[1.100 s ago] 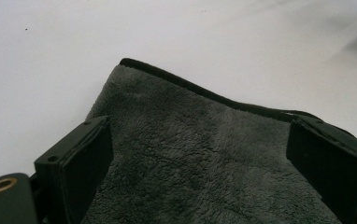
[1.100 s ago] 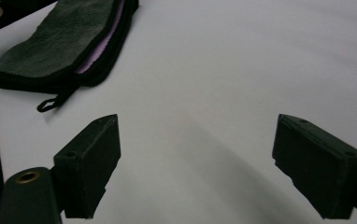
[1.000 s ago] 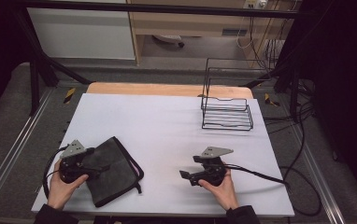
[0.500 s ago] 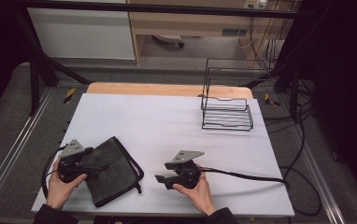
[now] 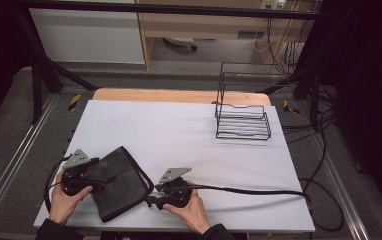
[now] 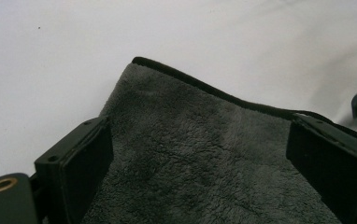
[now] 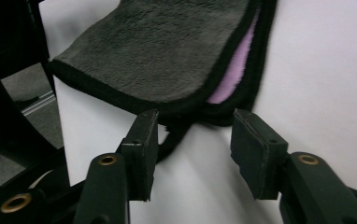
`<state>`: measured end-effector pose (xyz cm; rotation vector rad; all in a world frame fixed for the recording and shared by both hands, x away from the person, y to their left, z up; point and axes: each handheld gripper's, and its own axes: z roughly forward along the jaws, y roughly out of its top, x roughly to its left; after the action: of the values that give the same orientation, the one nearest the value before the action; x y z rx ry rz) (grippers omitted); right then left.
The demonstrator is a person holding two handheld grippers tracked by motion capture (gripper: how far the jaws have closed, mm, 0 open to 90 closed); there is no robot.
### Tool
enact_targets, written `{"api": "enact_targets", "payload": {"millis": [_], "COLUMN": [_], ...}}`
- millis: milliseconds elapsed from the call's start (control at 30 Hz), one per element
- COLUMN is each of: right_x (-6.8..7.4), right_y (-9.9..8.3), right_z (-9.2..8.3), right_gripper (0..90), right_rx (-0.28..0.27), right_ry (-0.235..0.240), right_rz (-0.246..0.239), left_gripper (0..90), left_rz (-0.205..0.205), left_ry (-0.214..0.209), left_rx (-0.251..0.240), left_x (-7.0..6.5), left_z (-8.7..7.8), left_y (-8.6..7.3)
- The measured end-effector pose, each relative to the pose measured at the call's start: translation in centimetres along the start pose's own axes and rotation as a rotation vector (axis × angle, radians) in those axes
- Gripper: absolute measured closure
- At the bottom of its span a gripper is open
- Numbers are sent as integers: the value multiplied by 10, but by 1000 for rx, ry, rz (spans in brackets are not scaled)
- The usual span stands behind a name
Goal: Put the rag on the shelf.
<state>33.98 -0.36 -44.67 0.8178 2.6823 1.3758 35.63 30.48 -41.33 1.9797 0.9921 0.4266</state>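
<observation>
High view: a folded grey cloth (image 5: 120,182) lay on the white table (image 5: 179,130) near its front left corner. The left gripper (image 5: 101,176) rested on the cloth's left part, its tips over the fabric. The right gripper (image 5: 151,199) sat just beside the cloth's right front corner, pointing at it, cable (image 5: 249,190) trailing off to the right. A black wire rack (image 5: 243,120) stood at the far right, well apart from both hands.

Left gripper view: jaws stood wide apart, unclenched, with the cloth (image 6: 200,158) spread flat between and beneath them; its black piped edge curved across ahead. The pads did not press on the fabric.

Right gripper view: the jaws had just been closing but remained apart, gripping nothing. The cloth's corner (image 7: 167,60) lay just ahead, a pink inner layer showing at its edge. A black loop from the hem reached into the gap between the jaws, close by the left one.
</observation>
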Motion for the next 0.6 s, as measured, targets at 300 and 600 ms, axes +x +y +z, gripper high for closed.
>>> {"api": "enact_targets", "payload": {"millis": [300, 600], "right_x": [2, 3], "right_y": [-2, -3], "right_z": [15, 14], "right_gripper": [735, 900], "right_rx": [46, 62], "right_ry": [10, 17], "right_rz": [15, 19], "left_gripper": [76, 78], "left_rz": [-2, -5], "left_ry": [-1, -1], "left_rx": [-1, -1], "left_x": [0, 0], "left_z": [0, 0], "left_y": [0, 0]}}
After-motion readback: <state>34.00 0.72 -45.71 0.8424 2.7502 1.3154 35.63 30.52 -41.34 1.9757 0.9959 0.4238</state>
